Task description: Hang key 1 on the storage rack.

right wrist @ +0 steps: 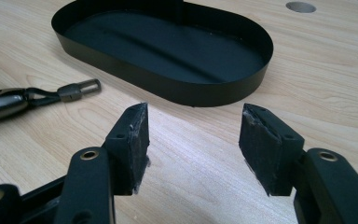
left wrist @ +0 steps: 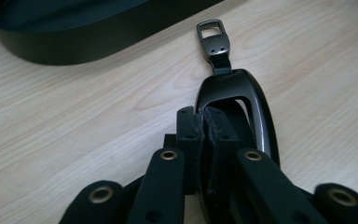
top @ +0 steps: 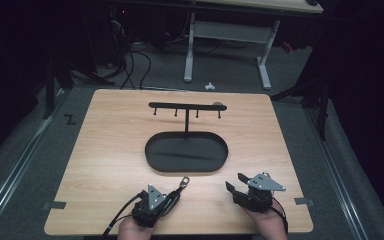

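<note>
left tongs (left wrist: 204, 140): closed on the rim of the dark metal carabiner-style key fob (left wrist: 242, 107), low centre of the left gripper view, so it can be lifted by its loop.
key fob: on the light wooden table (top: 105, 150), just below the black oval metal tray (top: 186, 151); its small buckle end (left wrist: 213, 39) points toward the tray.
right tongs (right wrist: 193, 140): open, empty, lower right of the high view, likely waiting.
hook stand (top: 186, 106): black bar with pegs above the tray, probably where the fob hangs.

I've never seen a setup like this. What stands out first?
A black oval tray with a hook rack rising from it sits mid-table. Near the table's front edge, the left gripper is shut on a dark metal carabiner clip lying on the wood, while the right gripper waits open.
</note>
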